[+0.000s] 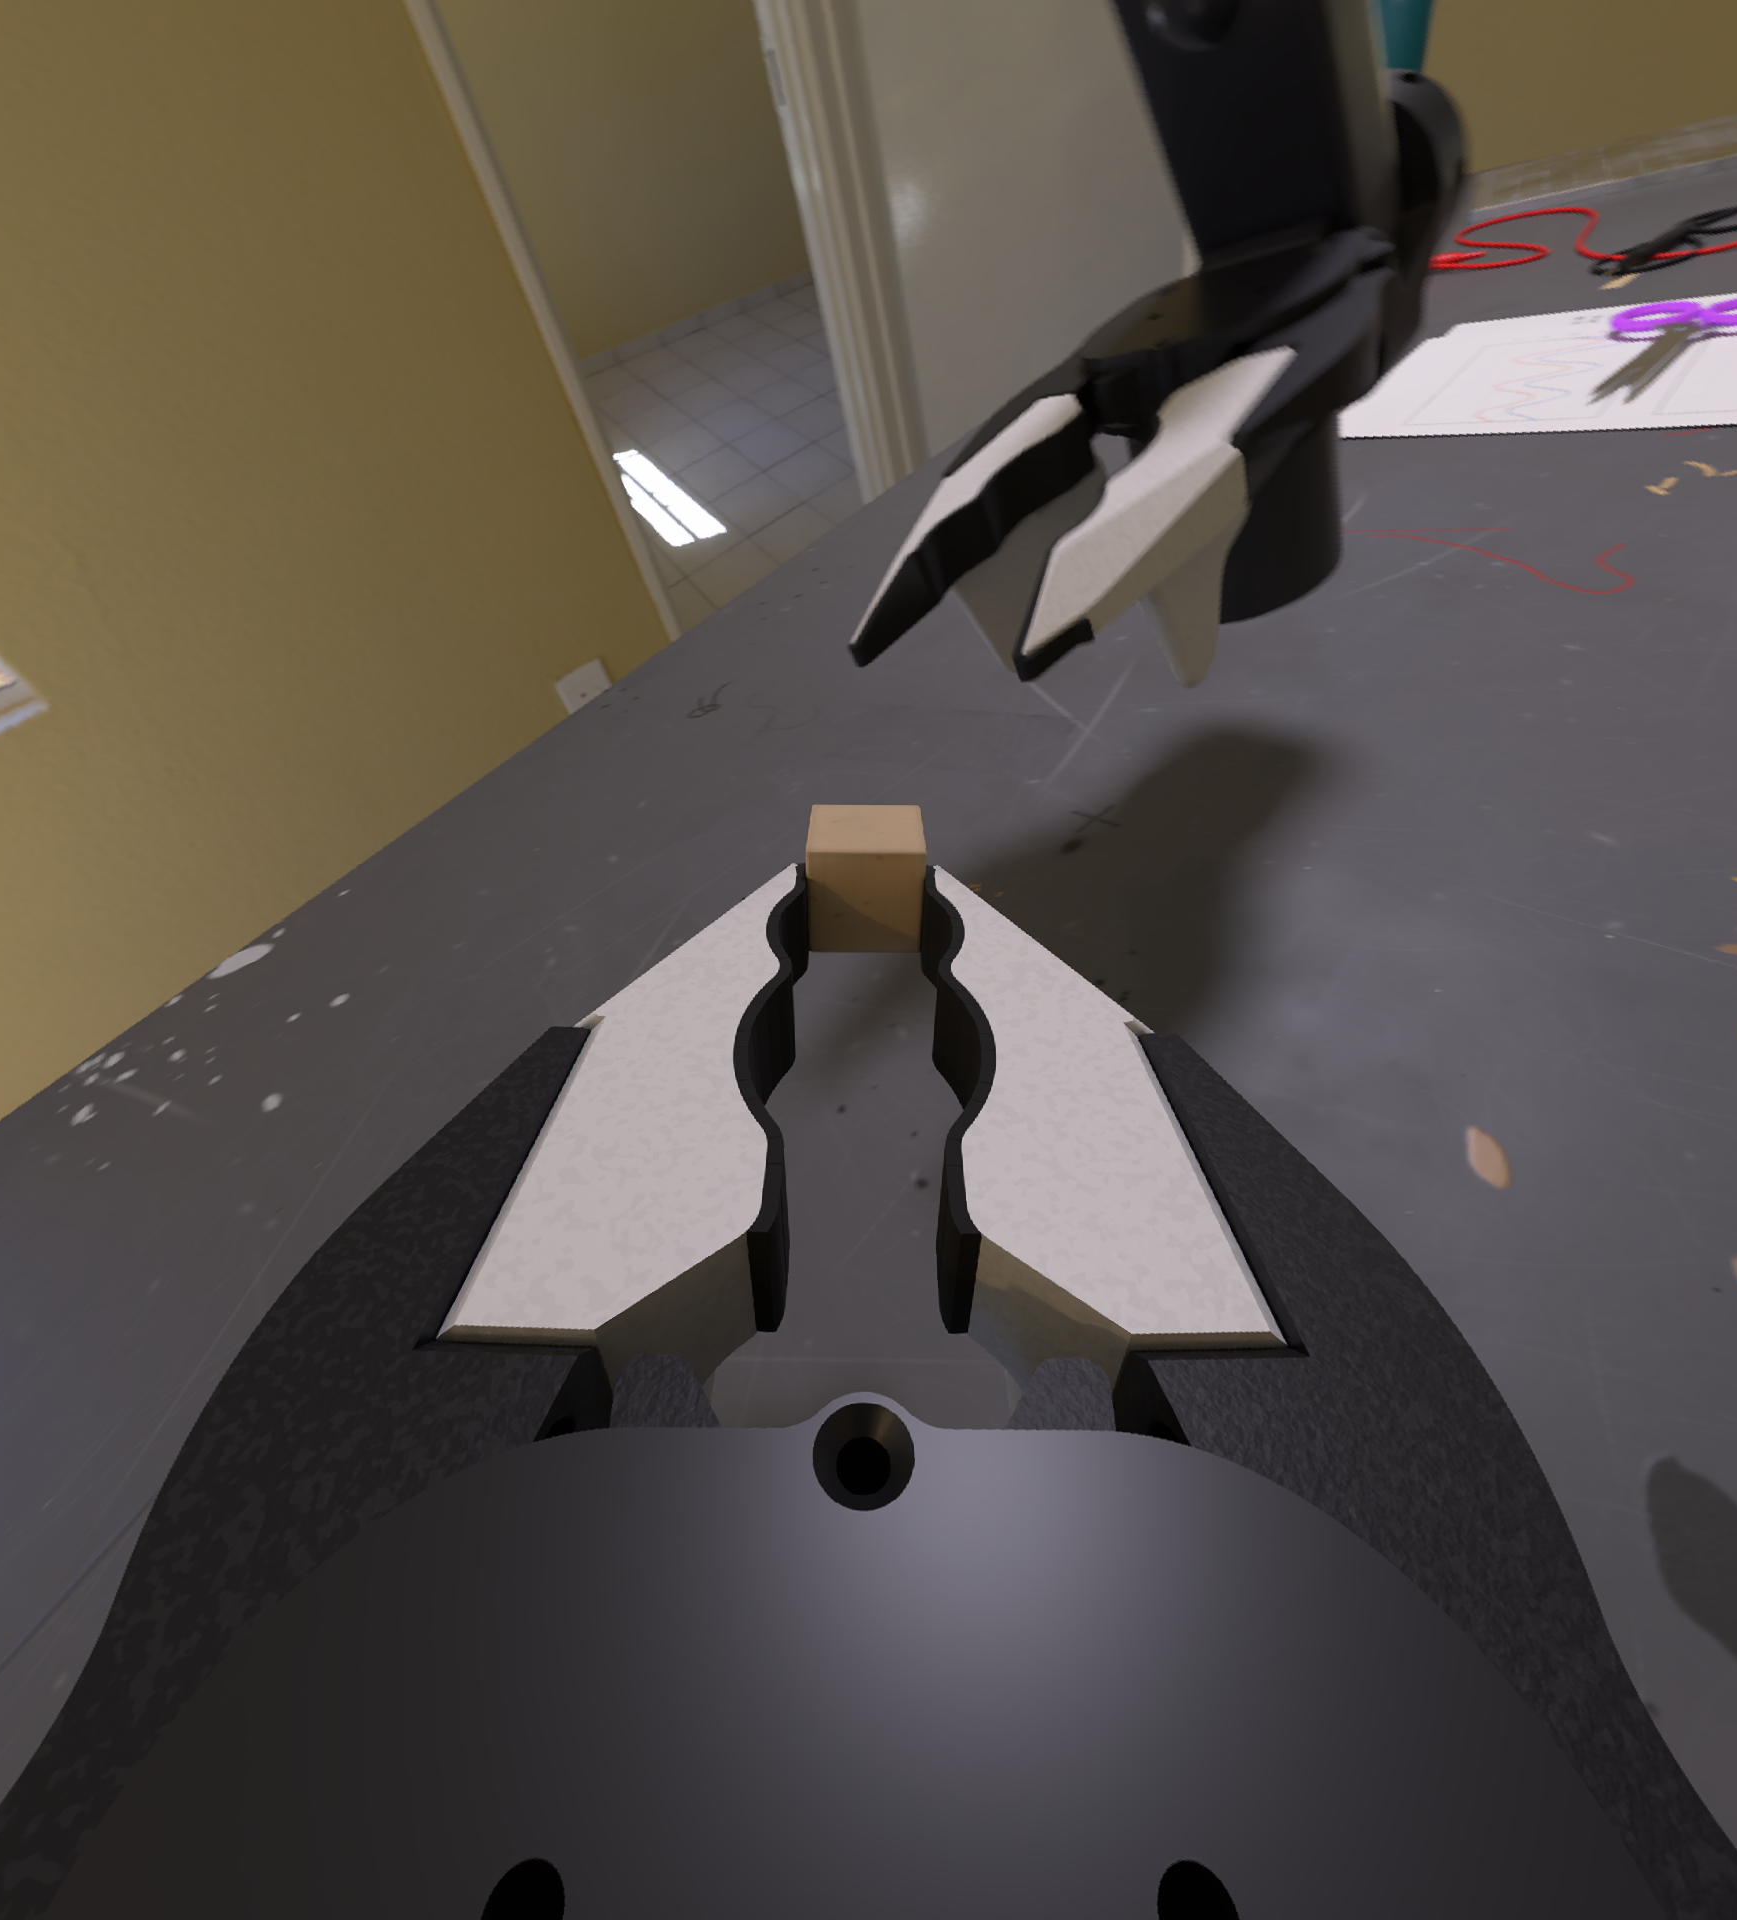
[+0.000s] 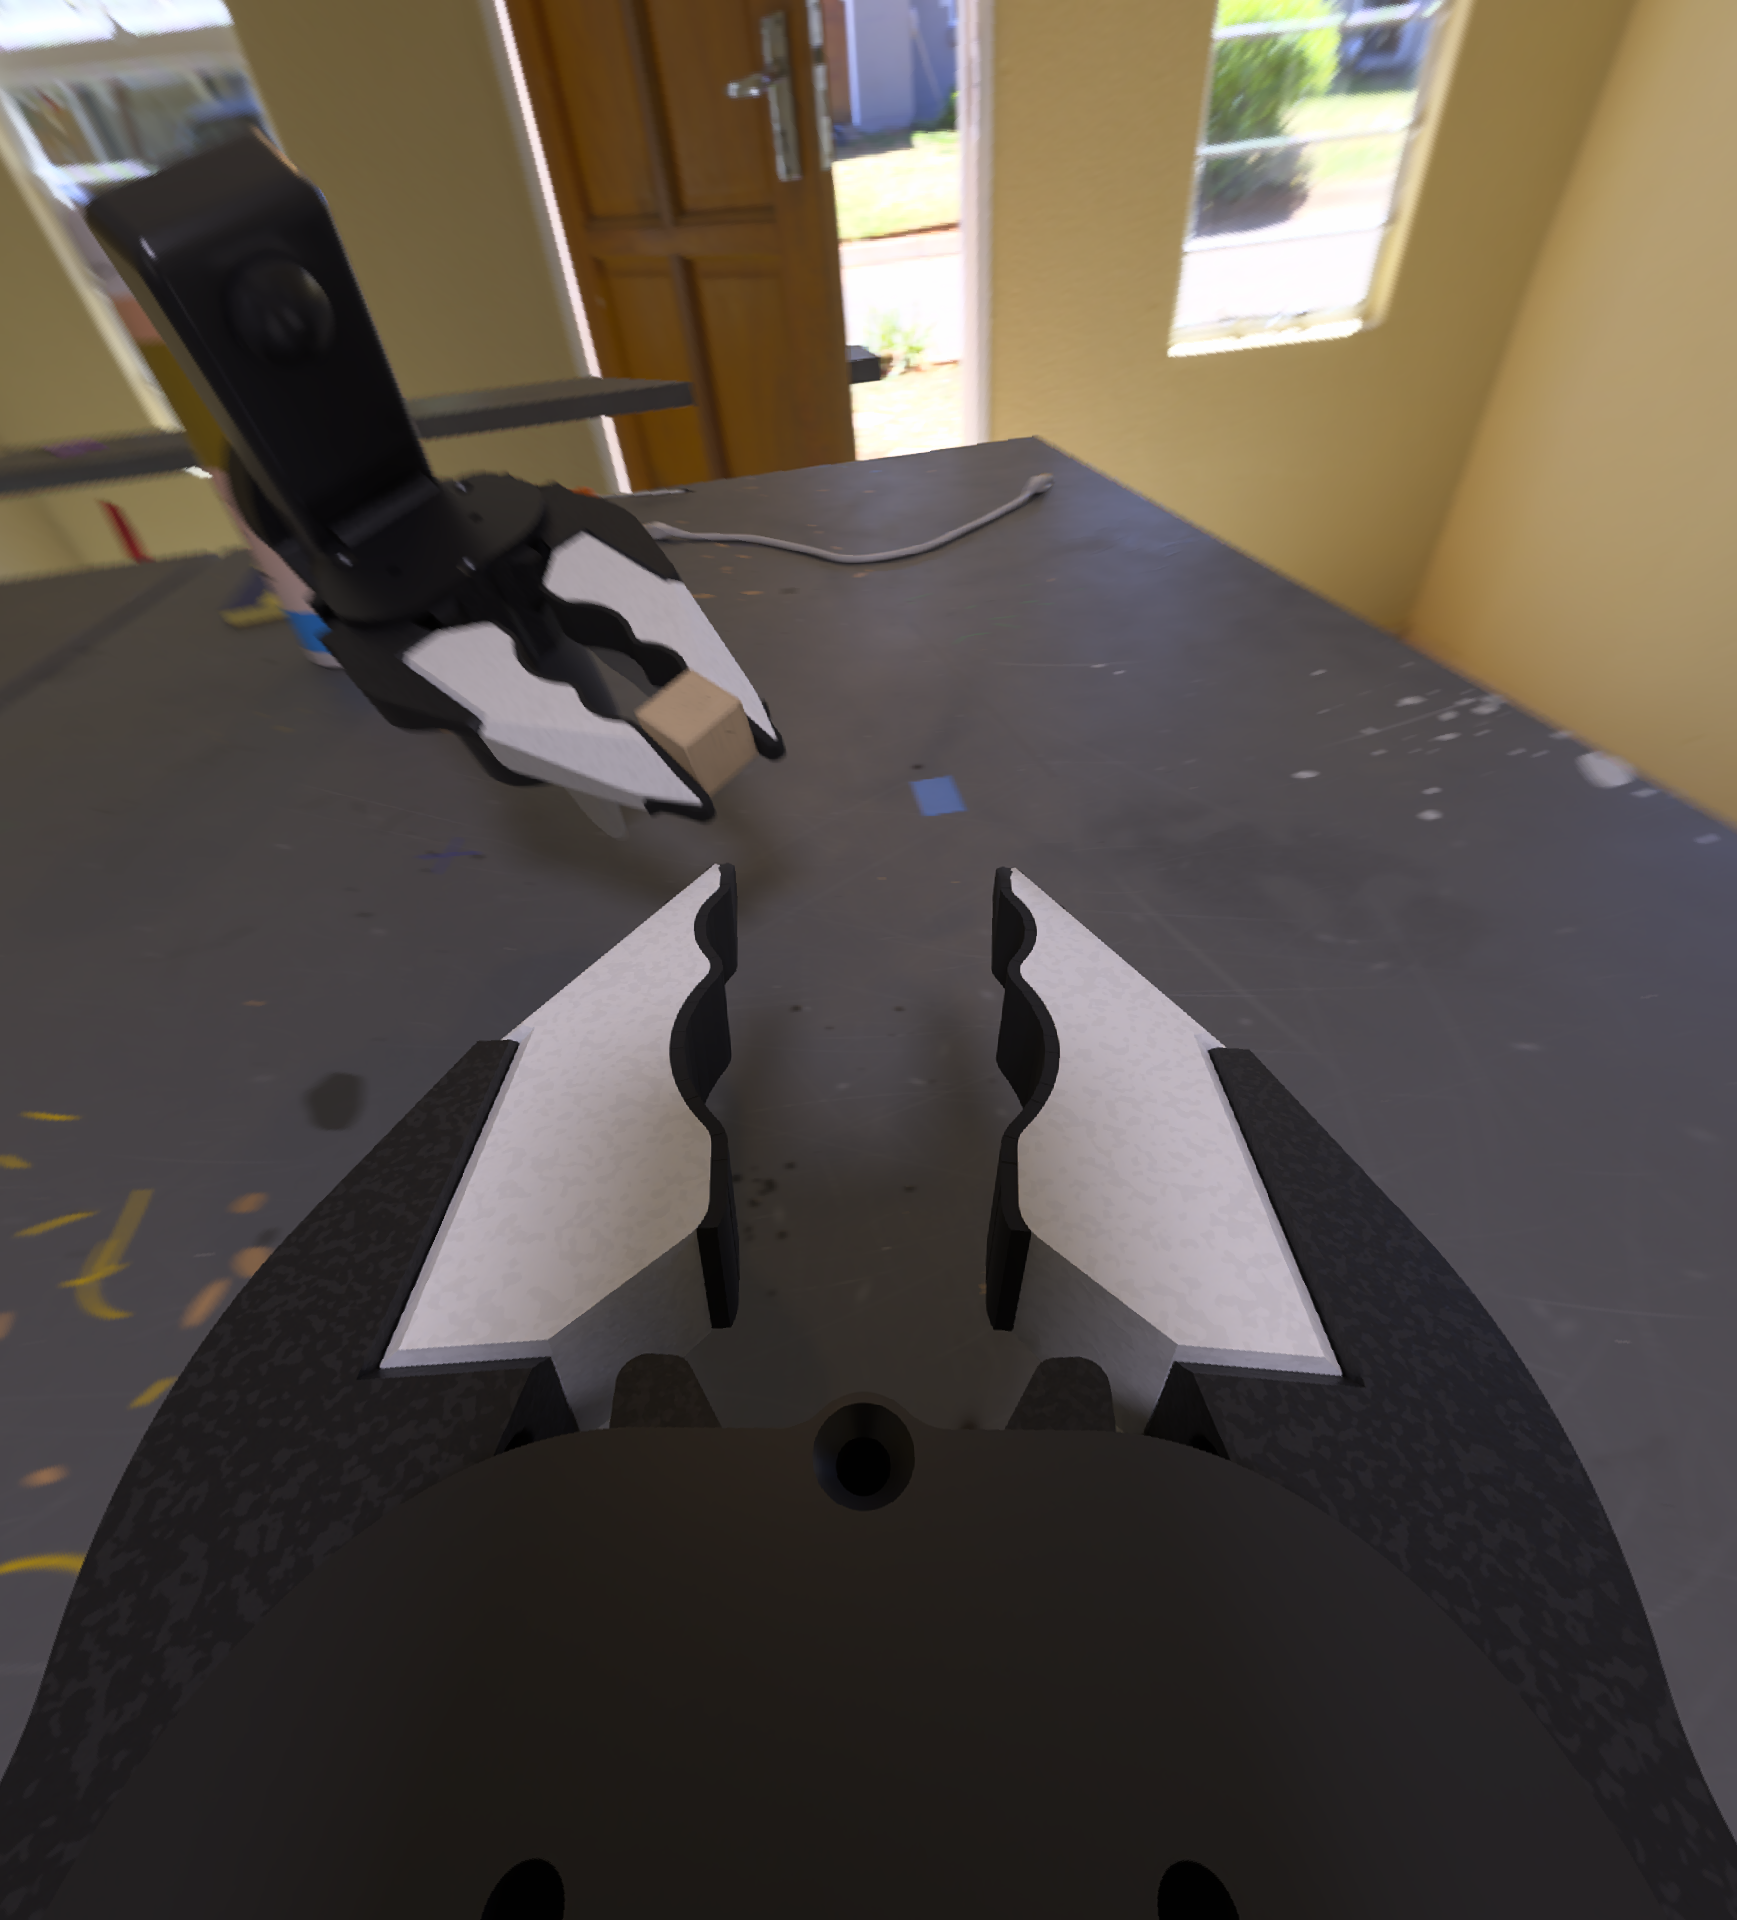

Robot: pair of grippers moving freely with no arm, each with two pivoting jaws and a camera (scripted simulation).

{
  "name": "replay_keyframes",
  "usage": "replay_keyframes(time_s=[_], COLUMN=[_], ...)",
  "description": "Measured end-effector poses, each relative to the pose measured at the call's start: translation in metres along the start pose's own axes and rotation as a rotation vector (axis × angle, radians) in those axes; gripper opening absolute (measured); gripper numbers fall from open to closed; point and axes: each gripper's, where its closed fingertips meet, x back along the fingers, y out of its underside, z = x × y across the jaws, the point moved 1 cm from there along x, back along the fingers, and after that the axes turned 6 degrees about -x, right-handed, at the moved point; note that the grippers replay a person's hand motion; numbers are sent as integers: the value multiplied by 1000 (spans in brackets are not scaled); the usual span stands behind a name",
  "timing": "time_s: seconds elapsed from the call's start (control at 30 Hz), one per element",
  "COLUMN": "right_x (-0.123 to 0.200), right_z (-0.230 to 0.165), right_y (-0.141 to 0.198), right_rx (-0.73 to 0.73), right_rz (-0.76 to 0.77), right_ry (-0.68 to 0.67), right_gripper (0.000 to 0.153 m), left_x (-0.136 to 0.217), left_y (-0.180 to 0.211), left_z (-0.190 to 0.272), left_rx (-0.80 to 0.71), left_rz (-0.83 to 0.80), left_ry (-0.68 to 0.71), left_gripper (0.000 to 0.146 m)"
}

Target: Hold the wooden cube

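The wooden cube (image 1: 864,878) is a small pale block held between the tips of my left gripper (image 1: 864,904), which is shut on it just above the dark grey table (image 1: 1363,1039). In the right wrist view the cube (image 2: 696,729) shows clamped in the left gripper (image 2: 729,764), lifted off the table. My right gripper (image 2: 864,883) is open and empty, hovering over the table a short way from the cube. It also shows in the left wrist view (image 1: 957,649), above and beyond the cube to the right.
Purple-handled scissors (image 1: 1674,338) lie on a white sheet (image 1: 1466,400) at the far right, with red and black cables (image 1: 1529,244) beyond. A white cable (image 2: 864,540) and a small blue mark (image 2: 937,795) are on the table. The table edge (image 1: 324,904) runs along the left.
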Motion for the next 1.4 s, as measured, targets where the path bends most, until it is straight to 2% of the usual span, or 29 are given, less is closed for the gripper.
replay_keyframes(time_s=[0.13, 0.47, 0.8, 1.4], right_x=[-10, -22, -21, -24], right_z=[9, 13, 18, 10], right_y=[5, 17, 16, 22], right_rx=[148, 366, 336, 381], right_rz=[10, 85, 93, 57], right_ry=[111, 236, 248, 204], right_gripper=[49, 45, 44, 41], left_x=[11, 32, 43, 24], left_y=[4, 30, 47, 52], left_z=[-21, -68, -85, -68], left_rx=[25, 63, 91, 5], left_rz=[-7, -25, 52, -41], left_ry=[-70, -257, -372, -270], left_gripper=[20, 20, 20, 20])
